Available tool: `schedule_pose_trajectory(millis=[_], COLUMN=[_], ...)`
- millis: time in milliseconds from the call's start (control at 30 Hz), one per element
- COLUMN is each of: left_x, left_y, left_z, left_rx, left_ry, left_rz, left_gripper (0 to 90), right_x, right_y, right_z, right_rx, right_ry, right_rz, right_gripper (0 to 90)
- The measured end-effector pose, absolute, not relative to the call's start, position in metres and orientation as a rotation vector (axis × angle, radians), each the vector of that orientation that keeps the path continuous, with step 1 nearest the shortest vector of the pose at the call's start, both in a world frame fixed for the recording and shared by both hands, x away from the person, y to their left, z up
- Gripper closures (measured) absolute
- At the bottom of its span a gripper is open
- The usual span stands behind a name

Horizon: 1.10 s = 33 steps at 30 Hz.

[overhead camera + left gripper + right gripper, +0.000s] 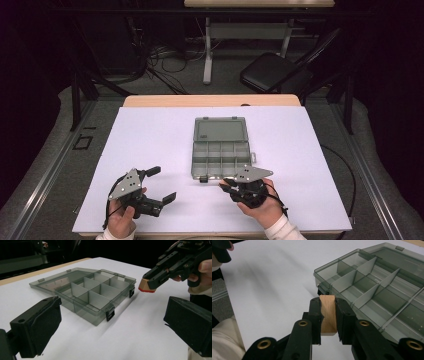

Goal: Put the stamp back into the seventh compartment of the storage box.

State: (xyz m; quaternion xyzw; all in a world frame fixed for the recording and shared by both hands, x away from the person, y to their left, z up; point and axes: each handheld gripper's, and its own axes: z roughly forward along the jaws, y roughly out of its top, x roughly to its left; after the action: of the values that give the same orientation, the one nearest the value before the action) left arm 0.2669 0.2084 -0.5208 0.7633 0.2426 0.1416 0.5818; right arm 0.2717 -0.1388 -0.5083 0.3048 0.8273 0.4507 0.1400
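Note:
A grey see-through compartment box [220, 159] lies open on the white table sheet [150, 135], its lid [220, 130] folded flat to the far side. Its dividers [96, 298] form several bare compartments [384, 297]. My right gripper [225, 183] is shut on a small wooden block [328, 312] with a red edge [147, 290], held just in front of the box's near left corner, a little above the sheet. My left gripper [164, 184] hovers at the near left of the table, jaws wide apart and nothing between them; its two pads [37, 327] frame the box.
Black latches [110, 314] stick out from the box's near wall. The wooden table edge [210, 100] shows beyond the sheet. Past the table stand a black folding chair [275, 72], a desk leg [207, 55] and loose cables on the floor. Dark frame posts flank both sides.

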Motion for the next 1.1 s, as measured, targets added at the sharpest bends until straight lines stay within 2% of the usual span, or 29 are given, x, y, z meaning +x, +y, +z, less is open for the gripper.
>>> schedule_pose_trajectory(millis=[1100], left_x=[0.267], left_y=[0.208], left_z=[-0.521], left_rx=[1.778], left_ry=[0.566], left_rz=[0.334], left_gripper=[0.9], right_x=[0.279], right_y=[-0.159], right_z=[-0.497], right_rx=[1.0], right_ry=[2.285], right_rz=[1.305], right_gripper=[76.4])
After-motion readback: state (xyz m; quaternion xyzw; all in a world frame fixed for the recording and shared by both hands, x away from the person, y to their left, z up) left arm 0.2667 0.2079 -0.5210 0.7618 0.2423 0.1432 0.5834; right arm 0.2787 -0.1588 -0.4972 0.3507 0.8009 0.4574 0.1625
